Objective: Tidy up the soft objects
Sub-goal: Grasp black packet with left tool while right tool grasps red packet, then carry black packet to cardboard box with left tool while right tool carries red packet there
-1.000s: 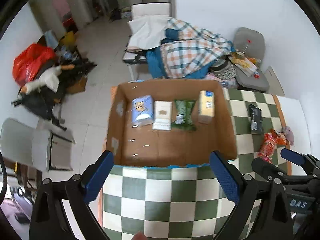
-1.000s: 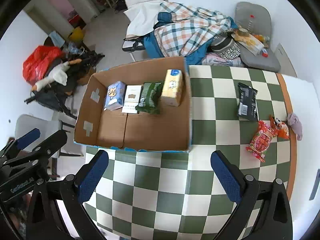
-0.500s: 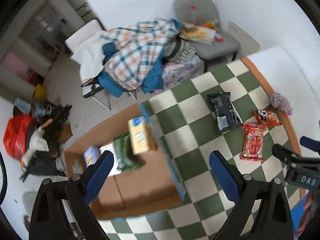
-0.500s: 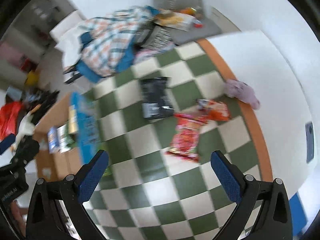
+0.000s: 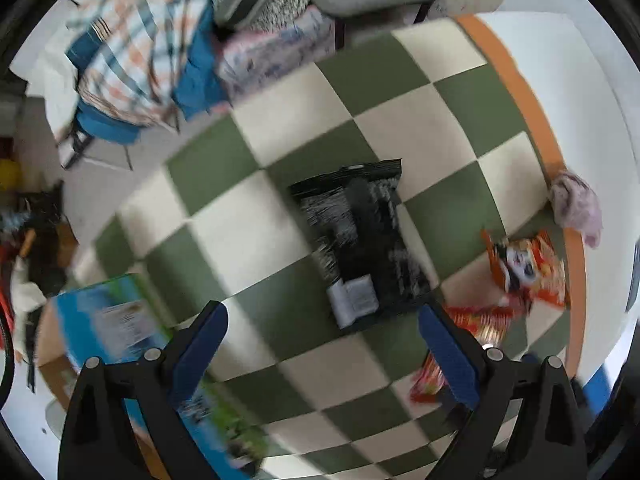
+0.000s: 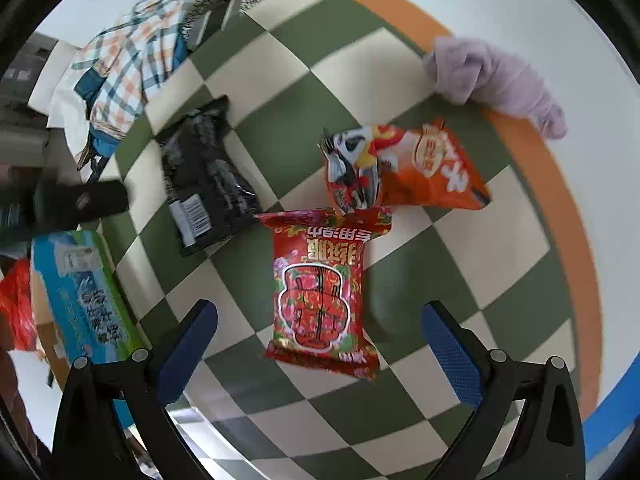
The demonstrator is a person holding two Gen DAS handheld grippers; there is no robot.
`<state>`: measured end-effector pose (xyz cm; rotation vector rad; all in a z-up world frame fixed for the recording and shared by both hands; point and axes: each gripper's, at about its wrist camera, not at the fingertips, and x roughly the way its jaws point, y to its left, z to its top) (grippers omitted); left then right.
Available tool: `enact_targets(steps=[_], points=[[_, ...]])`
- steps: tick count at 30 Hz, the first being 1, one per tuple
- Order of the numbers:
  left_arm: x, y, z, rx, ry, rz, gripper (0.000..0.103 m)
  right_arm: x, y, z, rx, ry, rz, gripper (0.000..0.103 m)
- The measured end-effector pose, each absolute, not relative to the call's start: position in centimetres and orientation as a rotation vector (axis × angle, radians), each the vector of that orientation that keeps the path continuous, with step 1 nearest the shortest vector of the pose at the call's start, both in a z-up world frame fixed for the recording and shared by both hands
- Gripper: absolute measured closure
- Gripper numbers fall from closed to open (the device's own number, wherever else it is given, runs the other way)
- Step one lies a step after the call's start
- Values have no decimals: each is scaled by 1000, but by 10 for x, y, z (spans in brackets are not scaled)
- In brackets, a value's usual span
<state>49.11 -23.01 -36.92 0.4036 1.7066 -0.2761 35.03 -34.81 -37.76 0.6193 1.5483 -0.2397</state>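
Two grippers, both spread wide and holding nothing, now look down at the snack end of the green-and-white checkered table [image 6: 436, 236] — a second ago each faced the open cardboard box. That box has slid to the left edge of both views, only its blue printed side [image 6: 80, 296] showing.

Taking the red packet [image 6: 320, 300] as landmark: it lies flat between the right gripper [image 6: 320, 348] fingers' line of sight, far closer than half a second ago. The orange packet [image 6: 404, 172] touches its far end, the black packet [image 6: 208, 180] lies just beside it to the left, and the lilac cloth [image 6: 496, 80] sits beyond the orange one on the table's orange border.

From the left gripper [image 5: 320, 344], the blurred view has swung onto the black packet [image 5: 360, 240], with the red packet [image 5: 472, 332] partly behind its right finger.
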Motion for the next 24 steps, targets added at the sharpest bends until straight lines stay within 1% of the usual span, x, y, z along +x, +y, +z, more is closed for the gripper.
enact_targets(steps=[6,10,11,12,13,14,16,17,18,19,21,24], points=[[507,-248,-413,311,1814,-272,5,355,-352,-405,667,1566,-267,1],[509,-256,-431,307,1843,-262,5,356,-353,-417,687,1579,-281,1],[509,-256,-434,305,1847,-257,6,358,-353,-419,694,1582,-282,3],[508,-258,-437,308,1846,-252,11,358,-352,-422,693,1588,-282,4],[507,-260,-440,326,1847,-246,14,358,-349,-425,692,1595,-278,5],[506,-262,-439,355,1828,-244,14,361,-347,-426,693,1599,-276,5],[503,-268,-434,378,1801,-266,22,362,-340,-430,687,1611,-268,8],[502,-270,-430,382,1791,-273,31,363,-340,-431,685,1614,-266,11],[500,-270,-427,390,1780,-279,40,362,-338,-433,682,1619,-265,11],[499,-271,-425,397,1773,-283,44,364,-334,-433,668,1615,-272,11],[496,-271,-422,430,1757,-271,45,366,-329,-435,664,1617,-279,12],[492,-267,-418,435,1743,-261,46,370,-318,-436,622,1629,-290,15]])
